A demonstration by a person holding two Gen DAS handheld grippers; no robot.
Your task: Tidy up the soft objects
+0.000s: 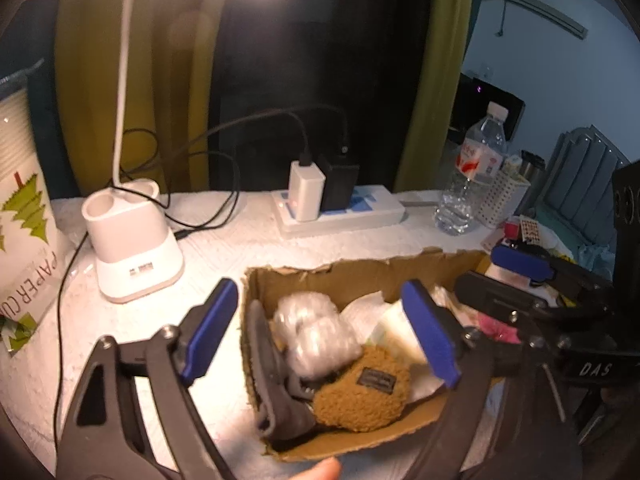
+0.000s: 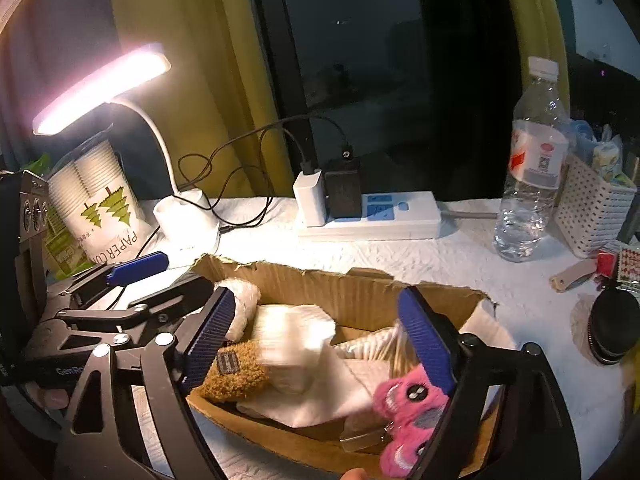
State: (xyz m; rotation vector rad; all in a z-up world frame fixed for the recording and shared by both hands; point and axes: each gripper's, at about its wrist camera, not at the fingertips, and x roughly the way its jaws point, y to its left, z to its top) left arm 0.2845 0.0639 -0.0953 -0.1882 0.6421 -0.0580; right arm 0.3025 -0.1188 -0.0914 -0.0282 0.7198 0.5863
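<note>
Hovering over a torn cardboard box point(image 1: 360, 276) on the white worktop point(image 1: 224, 248), both grippers stand spread with nothing between their blue pads. The left gripper point(image 1: 324, 332) hangs above the box's left end, where a brown fleece pouch point(image 1: 362, 394), a dark grey fabric piece point(image 1: 276, 380) and two clear-wrapped bundles point(image 1: 316, 328) lie inside. The right gripper point(image 2: 324, 340) hangs over the right end, above a blurred white tissue wad point(image 2: 296, 340); the pink plush toy point(image 2: 408, 412) lies just under its right finger, and whether the two touch I cannot tell.

Judging by this, the soft items have been dropped into the box, so the step in hand looks like a release. What remains to gather cannot be seen from here. The next move probably calls for lifting both grippers clear of the box walls without snagging the fleece or tissue, then looking for any soft thing left outside. A lamp point(image 2: 100, 84), power strip point(image 2: 372, 216) and water bottle point(image 2: 532, 160) stand behind and should be avoided.
</note>
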